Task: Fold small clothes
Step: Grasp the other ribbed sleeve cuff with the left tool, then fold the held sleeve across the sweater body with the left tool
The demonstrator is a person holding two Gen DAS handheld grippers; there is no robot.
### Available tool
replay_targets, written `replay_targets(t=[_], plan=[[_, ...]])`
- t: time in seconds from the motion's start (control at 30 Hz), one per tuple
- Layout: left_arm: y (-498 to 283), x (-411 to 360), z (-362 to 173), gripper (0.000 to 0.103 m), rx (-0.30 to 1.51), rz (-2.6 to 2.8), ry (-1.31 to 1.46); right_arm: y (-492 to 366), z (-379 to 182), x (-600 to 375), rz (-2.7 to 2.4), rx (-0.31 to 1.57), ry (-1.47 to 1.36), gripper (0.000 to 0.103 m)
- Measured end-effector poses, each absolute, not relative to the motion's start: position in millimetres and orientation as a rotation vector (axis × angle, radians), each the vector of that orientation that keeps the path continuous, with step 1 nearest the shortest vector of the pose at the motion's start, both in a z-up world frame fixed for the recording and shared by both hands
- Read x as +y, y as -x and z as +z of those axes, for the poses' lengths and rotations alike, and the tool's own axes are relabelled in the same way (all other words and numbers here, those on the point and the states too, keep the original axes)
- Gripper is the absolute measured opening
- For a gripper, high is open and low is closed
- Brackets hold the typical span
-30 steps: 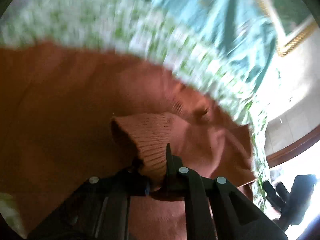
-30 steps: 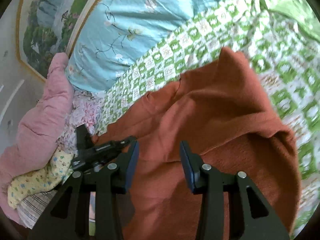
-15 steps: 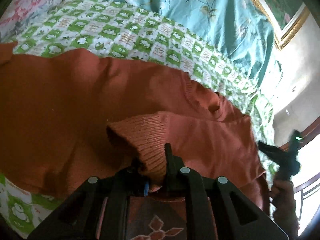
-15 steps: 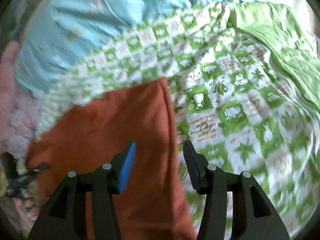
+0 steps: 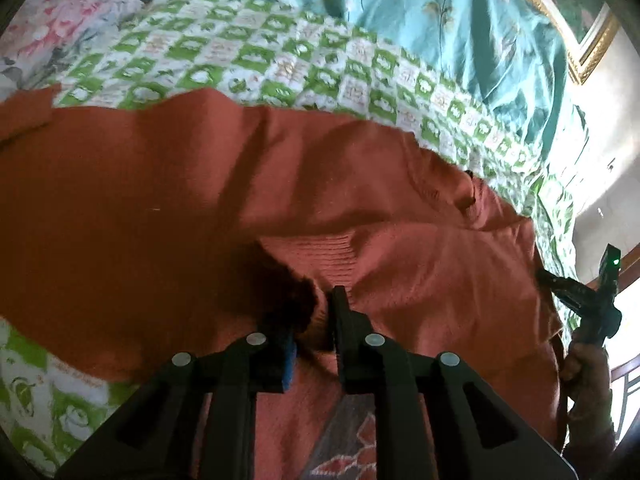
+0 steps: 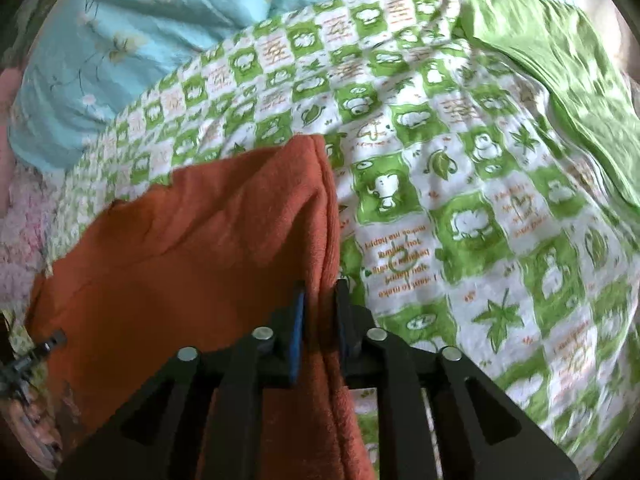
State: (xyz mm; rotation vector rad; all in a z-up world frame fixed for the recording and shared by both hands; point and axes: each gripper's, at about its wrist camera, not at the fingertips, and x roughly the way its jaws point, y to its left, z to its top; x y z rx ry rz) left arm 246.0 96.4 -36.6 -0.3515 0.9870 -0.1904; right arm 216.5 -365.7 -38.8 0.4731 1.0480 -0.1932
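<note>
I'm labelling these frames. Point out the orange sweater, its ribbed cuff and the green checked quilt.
orange sweater (image 6: 192,264): right wrist view, on its flat body.
ribbed cuff (image 5: 332,256): left wrist view, on the ribbing above the fingers.
green checked quilt (image 6: 480,184): right wrist view, on a bare printed patch.

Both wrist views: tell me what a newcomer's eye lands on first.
The rust-orange sweater fills the left view, its ribbed cuff pinched in the left tongs. In the right view the right tongs have just been closing on its edge, over the green-and-white checked bedsheet.
</note>
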Motion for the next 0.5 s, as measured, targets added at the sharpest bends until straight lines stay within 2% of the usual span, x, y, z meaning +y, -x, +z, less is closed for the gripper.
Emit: replay_targets(t=[0.1,0.3,0.37,0.43,0.5], plan=[[-240,101,-36,0.018,0.991,-0.183,0.348,-203,-22,-359,-0.184,0.999,-0.493,0.049],[-218,120,-22,0.02,0.949,-0.148,0.327,-177,5,-317,-0.078,0.937,-0.477,0.055],[-209,131,-15,0.028,0.931,-0.128,0.32,-171,3,-300,-0.035,0.953,-0.486,0.056],[-205,143,-11,0.048,0.923,-0.098,0.31,-168,0,-288,-0.006,0.972,-0.496,0.056],[-201,159,-7,0.052,0.908,-0.058,0.295,-161,-4,-277,0.021,0.989,-0.508,0.056]])
